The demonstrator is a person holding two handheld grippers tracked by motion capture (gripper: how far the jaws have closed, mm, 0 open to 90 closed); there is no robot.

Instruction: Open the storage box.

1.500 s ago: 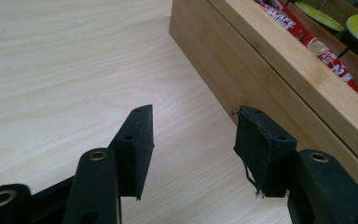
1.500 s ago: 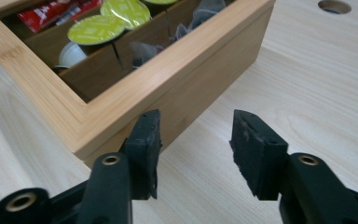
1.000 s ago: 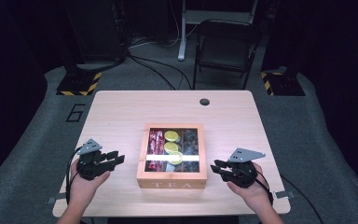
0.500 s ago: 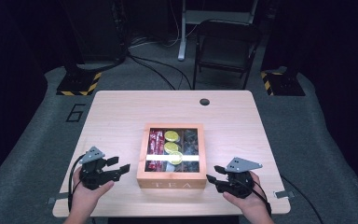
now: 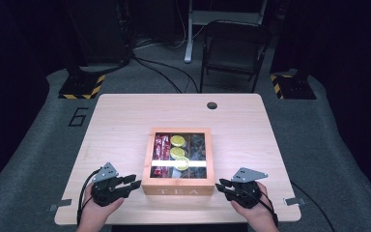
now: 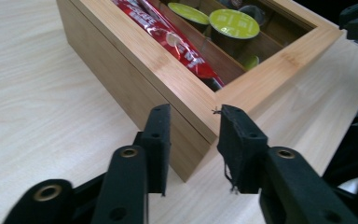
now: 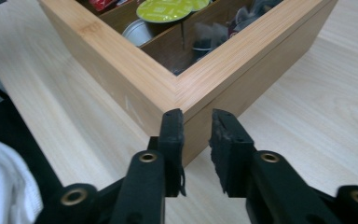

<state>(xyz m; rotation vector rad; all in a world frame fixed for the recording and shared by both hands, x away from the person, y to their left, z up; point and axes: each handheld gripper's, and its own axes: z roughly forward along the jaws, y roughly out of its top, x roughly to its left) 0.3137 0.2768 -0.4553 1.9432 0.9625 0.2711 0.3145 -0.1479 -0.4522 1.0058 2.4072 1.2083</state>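
Observation:
A wooden box (image 5: 178, 186) marked TEA stands at the middle of the table's front, and its clear-topped lid looks closed. Through the top I see red packets (image 6: 177, 39), green-lidded capsules (image 6: 233, 23) and dark sachets (image 7: 205, 35). My left gripper (image 5: 131, 184) is open just left of the box's front left corner (image 6: 213, 103); its fingertips (image 6: 161, 114) flank that corner without touching it. On the other side, my right gripper (image 5: 221, 185) is open with a narrower gap, close to the front right corner (image 7: 177, 86).
The light wood table (image 5: 125, 125) has a round cable hole (image 5: 212, 105) at the back right. Its front edge runs just under both hands. A folding chair (image 5: 234, 48) and yellow-black striped stand bases (image 5: 81, 87) are on the floor behind the table.
Both grippers have drawn back toward the table's front edge and turned in toward the box's two front corners. The box has not moved.

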